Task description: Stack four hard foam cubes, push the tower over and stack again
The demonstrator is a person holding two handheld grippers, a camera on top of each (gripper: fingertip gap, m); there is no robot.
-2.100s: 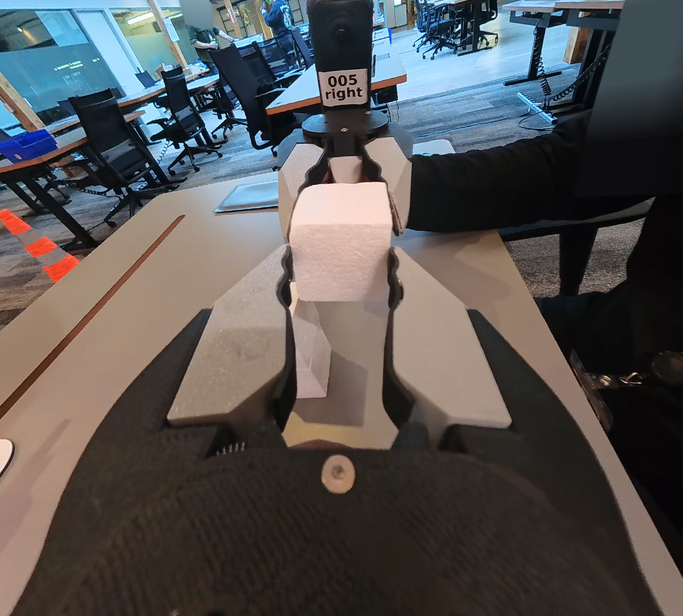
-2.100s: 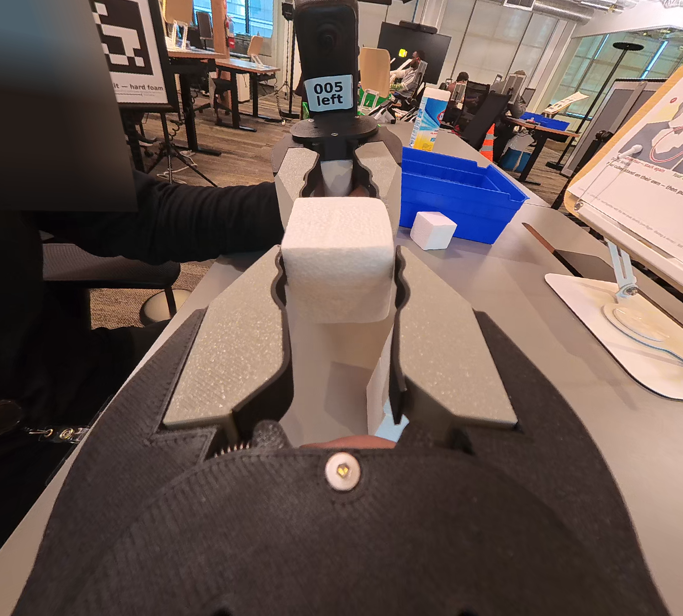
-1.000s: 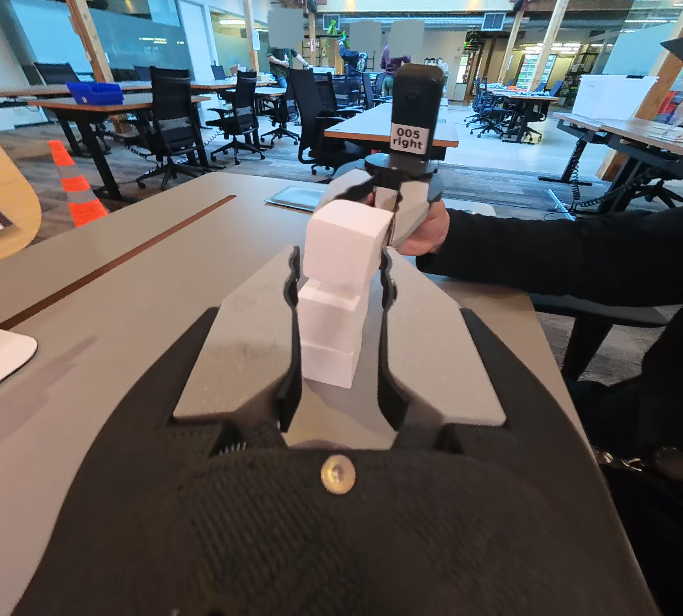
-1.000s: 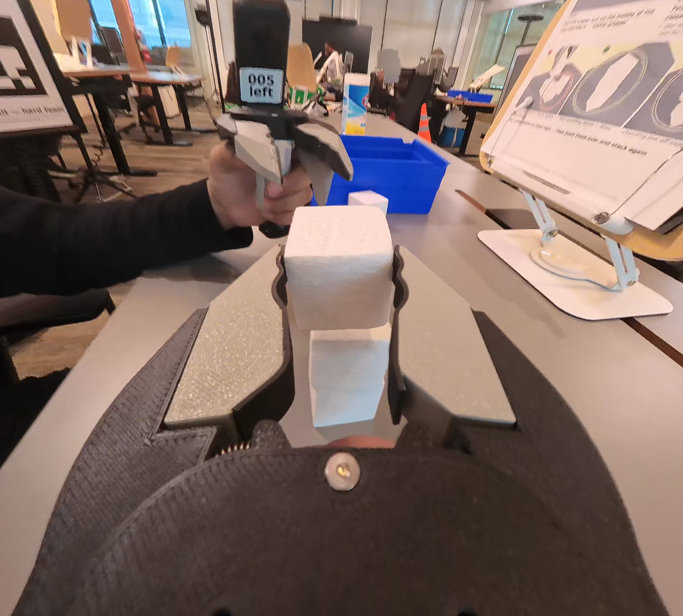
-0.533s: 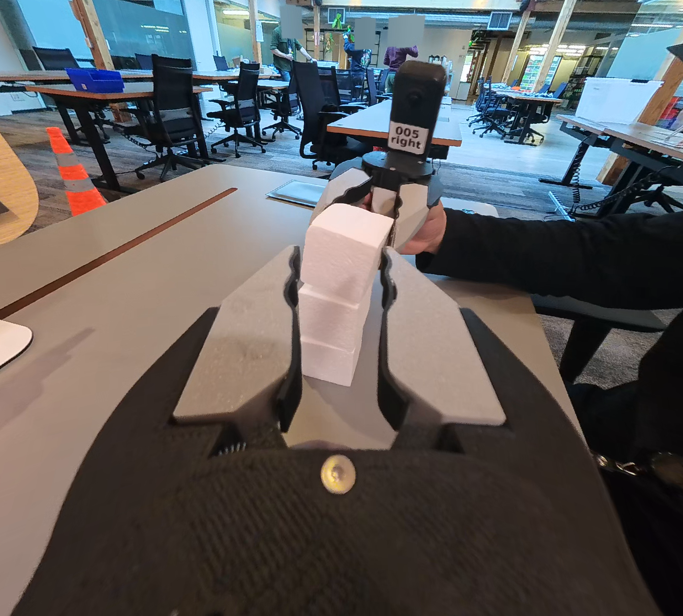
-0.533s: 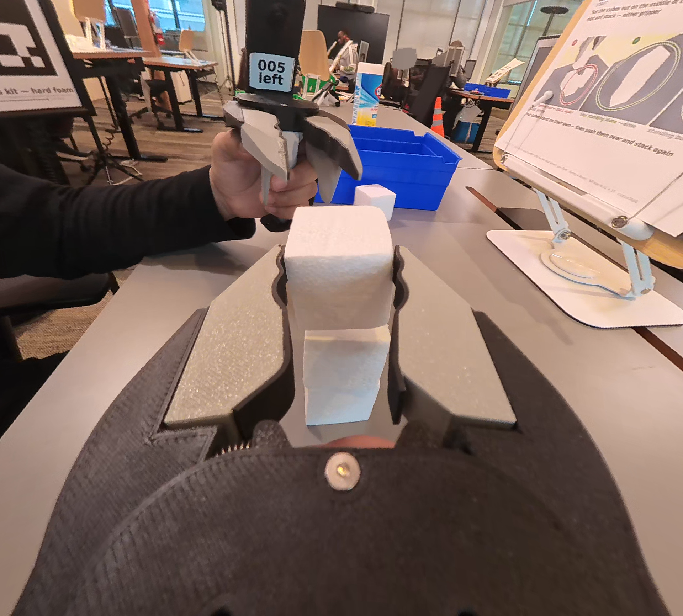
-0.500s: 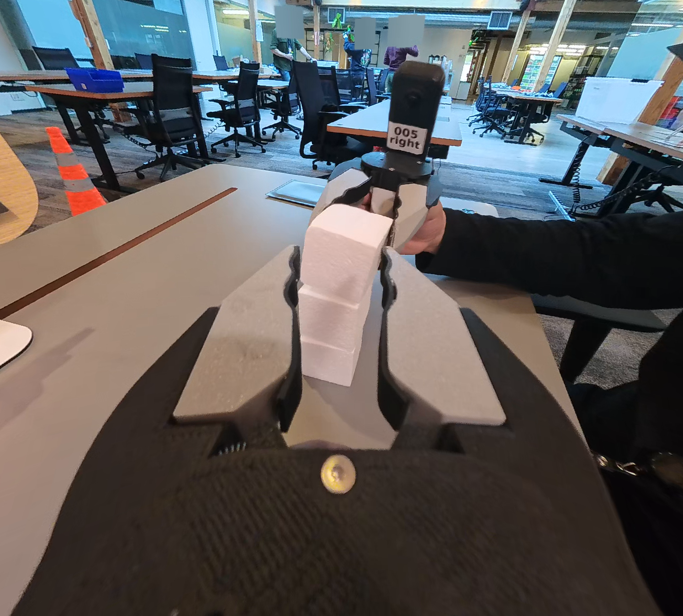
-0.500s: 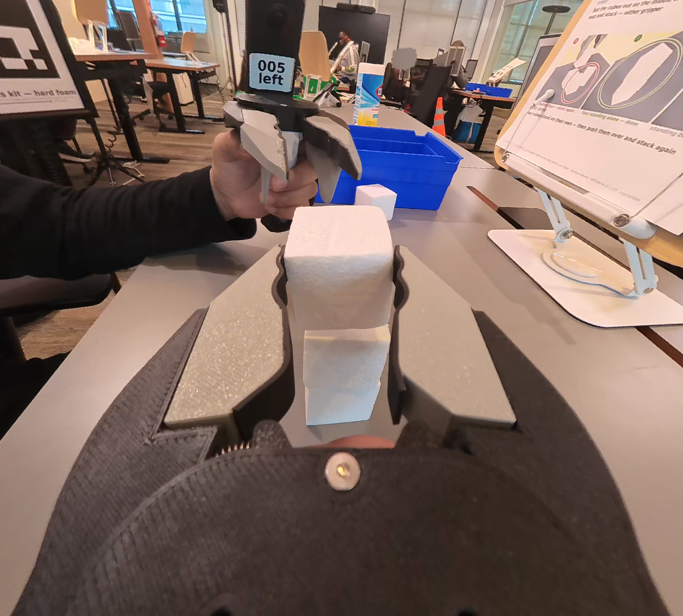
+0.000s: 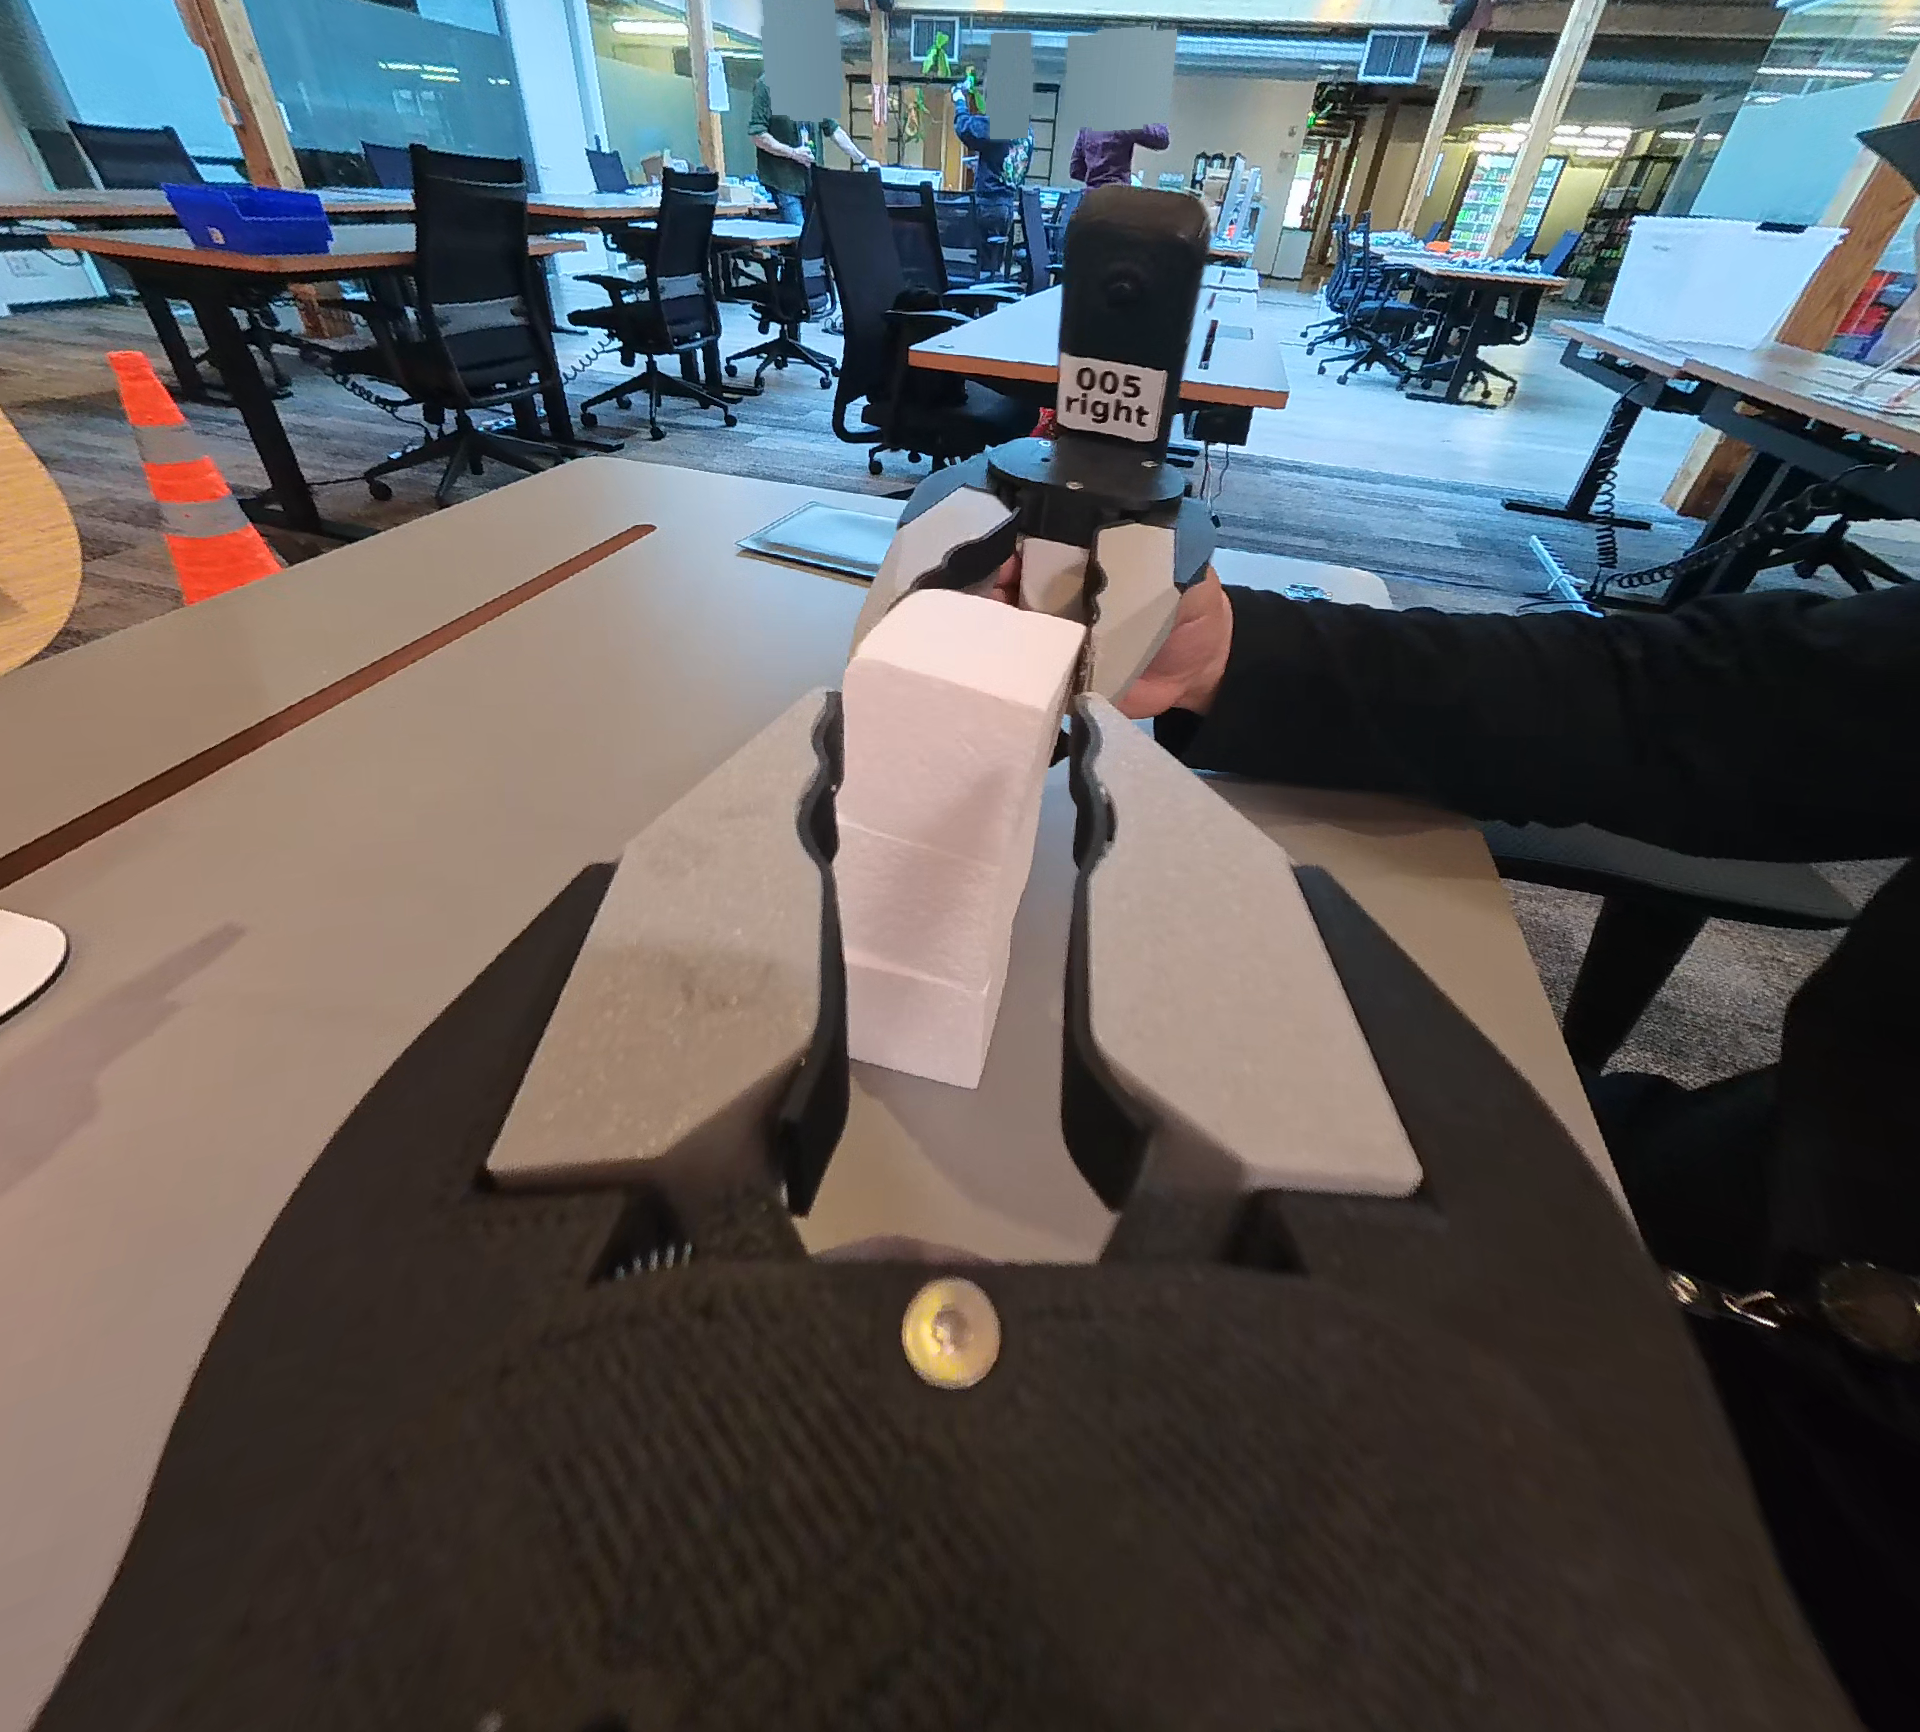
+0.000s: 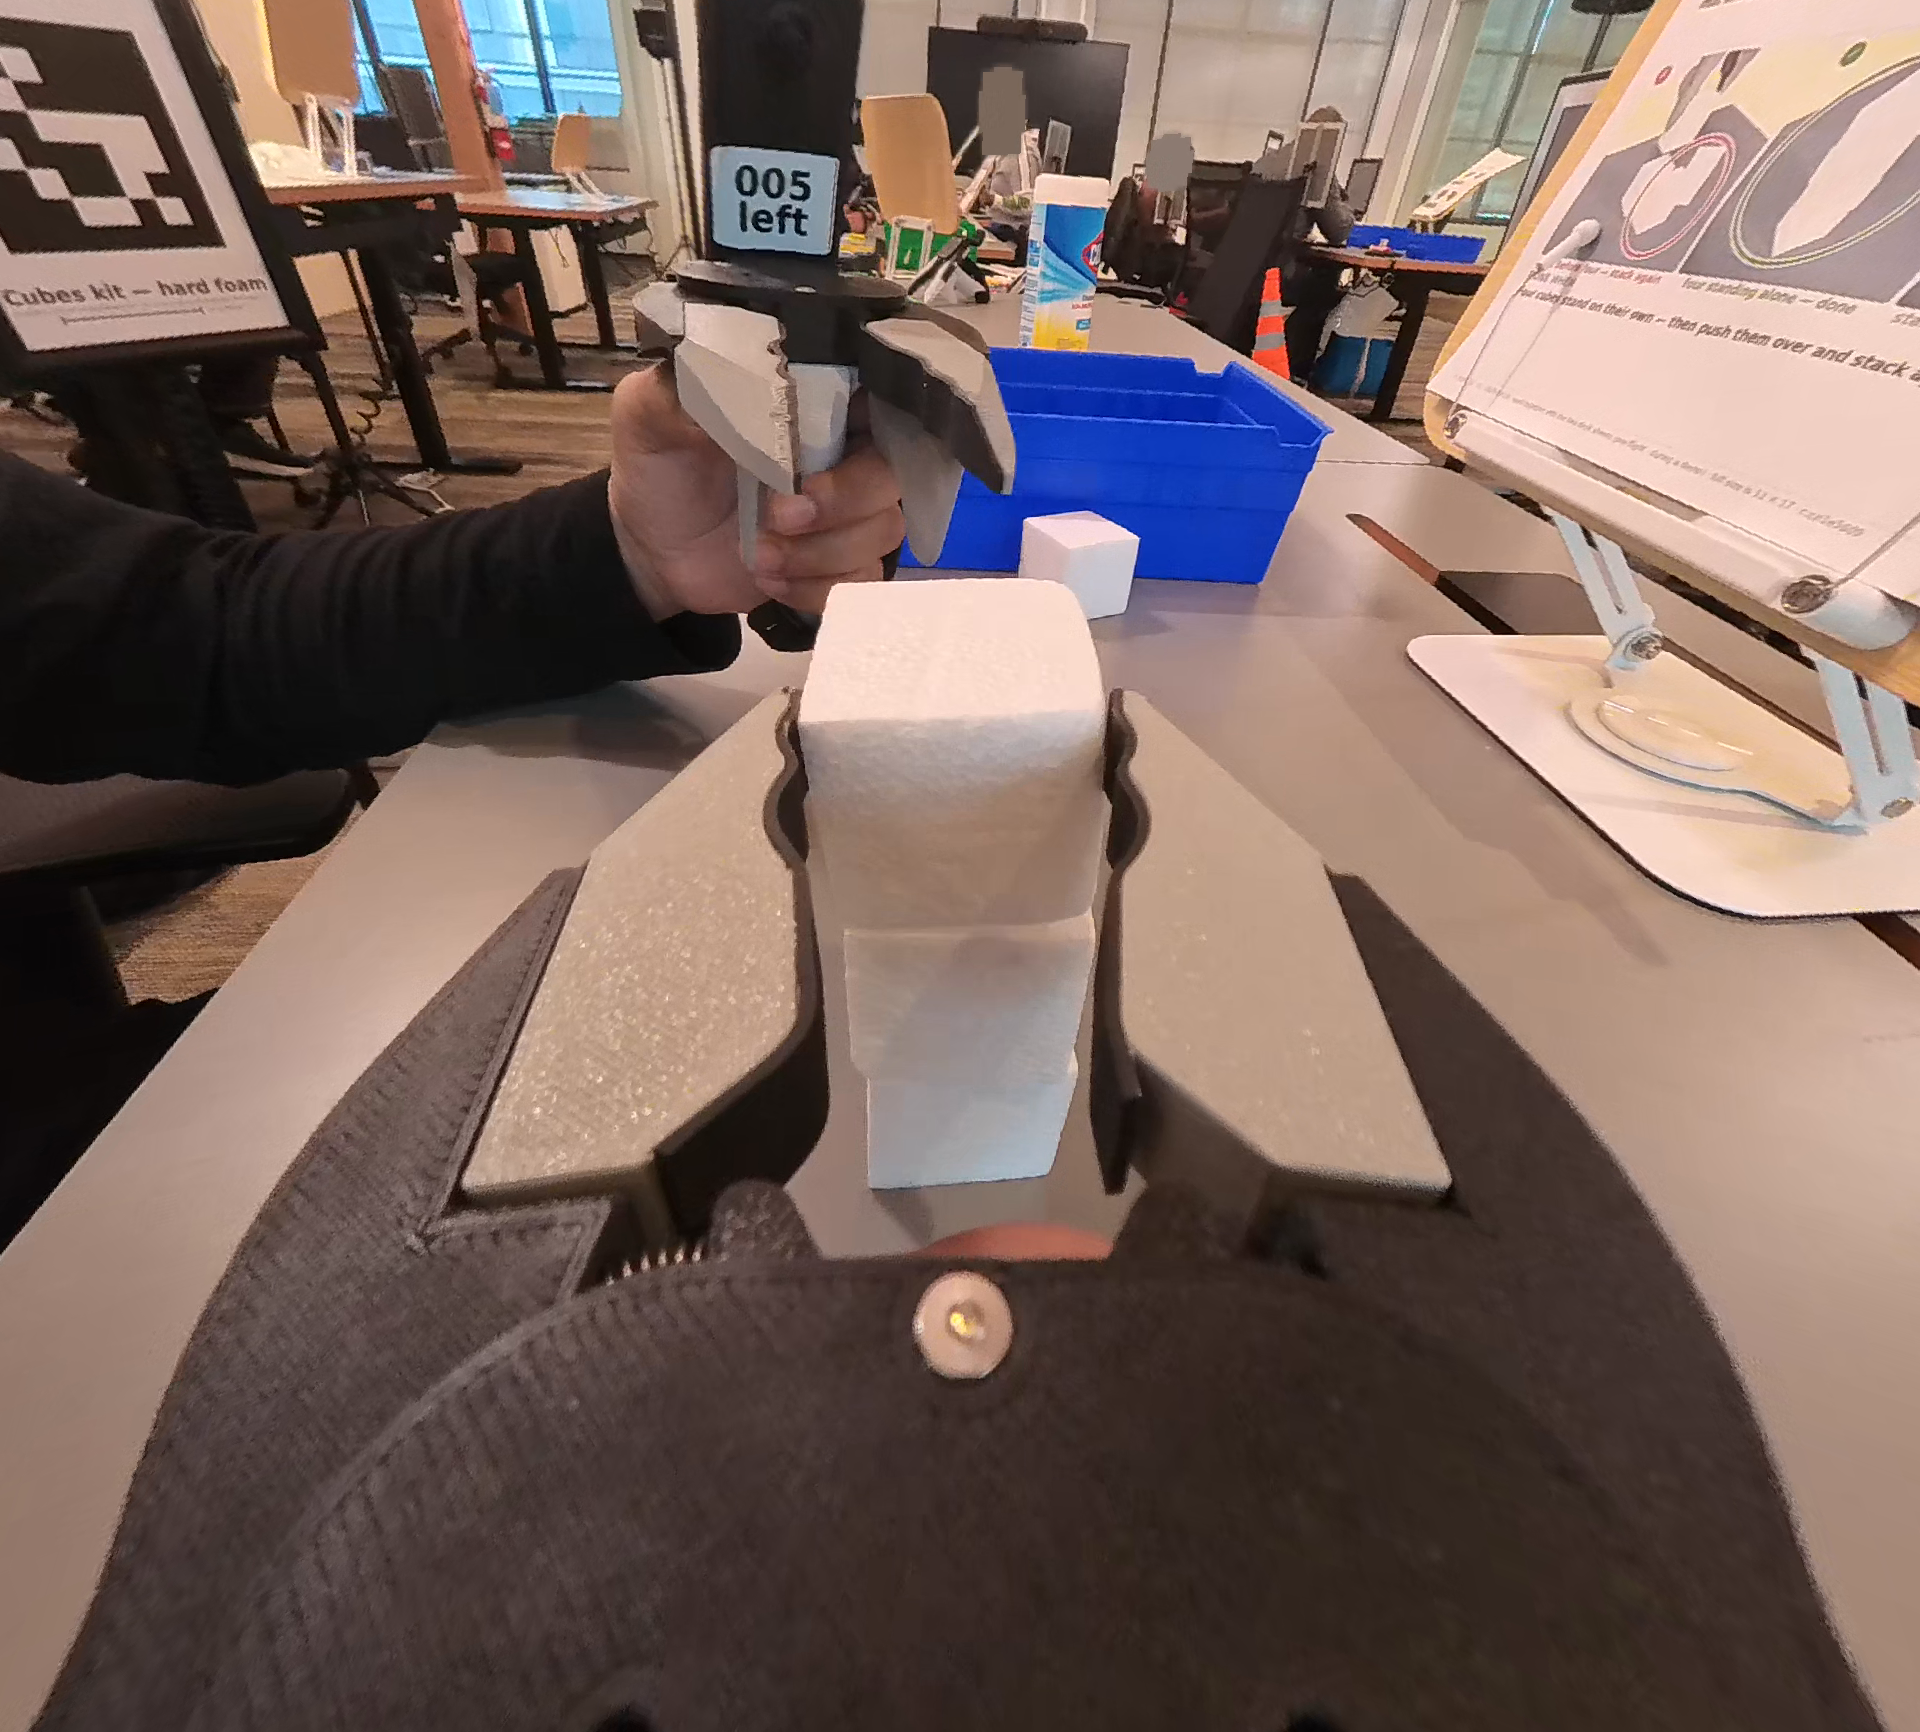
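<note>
Three white foam cubes stand stacked on the grey table [image 10: 1351,747]. My right gripper [image 10: 953,716] is shut on the top cube [image 10: 951,747], which rests on the middle cube [image 10: 961,991]. The bottom cube [image 10: 966,1126] sits under it. In the left wrist view the stack [image 9: 935,861] stands just ahead of my left gripper [image 9: 951,721], which is open and empty. The right gripper [image 9: 1039,581] shows behind the stack there. The left gripper [image 10: 840,529] hangs raised beyond the stack, apart from it. A fourth cube [image 10: 1078,560] lies farther off.
A blue bin [image 10: 1143,456] stands behind the fourth cube, with a wipes canister [image 10: 1060,259] beyond it. An instruction board on a white stand [image 10: 1662,747] is at the right. A person's black sleeves [image 9: 1558,716] reach in from the table's side. A flat tray [image 9: 821,529] lies at the far edge. Spacing between my two grippers at the tips: around 5 cm.
My right gripper has lowered its cube onto the two stacked cubes, so the gap under it has closed. The left gripper has let go and drawn back, now open.
</note>
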